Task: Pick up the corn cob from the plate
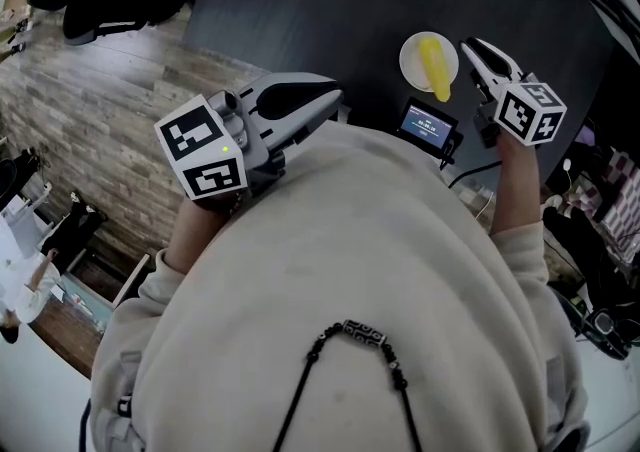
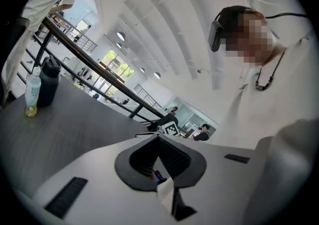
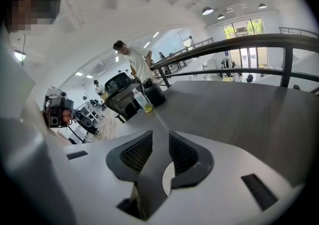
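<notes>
On the white plate point(image 1: 410, 58), yellow corn cob point(image 1: 435, 68).

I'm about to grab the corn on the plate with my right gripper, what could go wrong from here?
The right gripper's fingers stand only narrowly apart, so they may shove the corn cob instead of straddling it. The cob overhangs the plate rim, so a nudge could roll it onto the table.

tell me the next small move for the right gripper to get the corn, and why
Probably open the right gripper wider, then slide it sideways over the corn cob. It sits just beside the plate, its jaws only slightly apart with nothing gripped. The cob lies untouched on the plate and seems thicker than that gap.
</notes>
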Available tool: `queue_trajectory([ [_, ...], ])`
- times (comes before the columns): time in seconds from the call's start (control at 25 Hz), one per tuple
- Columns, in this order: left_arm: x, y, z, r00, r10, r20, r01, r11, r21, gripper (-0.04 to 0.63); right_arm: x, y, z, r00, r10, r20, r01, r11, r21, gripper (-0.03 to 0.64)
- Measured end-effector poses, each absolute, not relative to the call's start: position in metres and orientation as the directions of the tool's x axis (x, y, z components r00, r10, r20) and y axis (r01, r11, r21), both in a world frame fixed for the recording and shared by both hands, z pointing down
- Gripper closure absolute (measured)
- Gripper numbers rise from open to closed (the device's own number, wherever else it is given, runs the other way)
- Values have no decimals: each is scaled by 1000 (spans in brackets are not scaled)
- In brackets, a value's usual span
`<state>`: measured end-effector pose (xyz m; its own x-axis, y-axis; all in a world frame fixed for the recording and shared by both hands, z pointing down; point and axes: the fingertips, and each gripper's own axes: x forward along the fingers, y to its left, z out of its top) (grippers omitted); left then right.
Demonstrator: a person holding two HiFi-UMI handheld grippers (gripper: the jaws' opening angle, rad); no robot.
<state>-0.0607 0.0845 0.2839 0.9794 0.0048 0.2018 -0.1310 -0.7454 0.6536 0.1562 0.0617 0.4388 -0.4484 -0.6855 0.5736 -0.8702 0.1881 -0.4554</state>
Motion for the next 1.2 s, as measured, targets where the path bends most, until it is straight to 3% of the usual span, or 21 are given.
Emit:
queue_trajectory([
  [0.56,-68,97,288,972,-47,232,-191,-736,650,589,165,79,533,-460,-566,684,-859,91,-503,425],
  [1.2,-81,101,289,964,-110,242,-246,-711,658,589,185,90,586,-356,-474,806,-917,9,-400,349],
])
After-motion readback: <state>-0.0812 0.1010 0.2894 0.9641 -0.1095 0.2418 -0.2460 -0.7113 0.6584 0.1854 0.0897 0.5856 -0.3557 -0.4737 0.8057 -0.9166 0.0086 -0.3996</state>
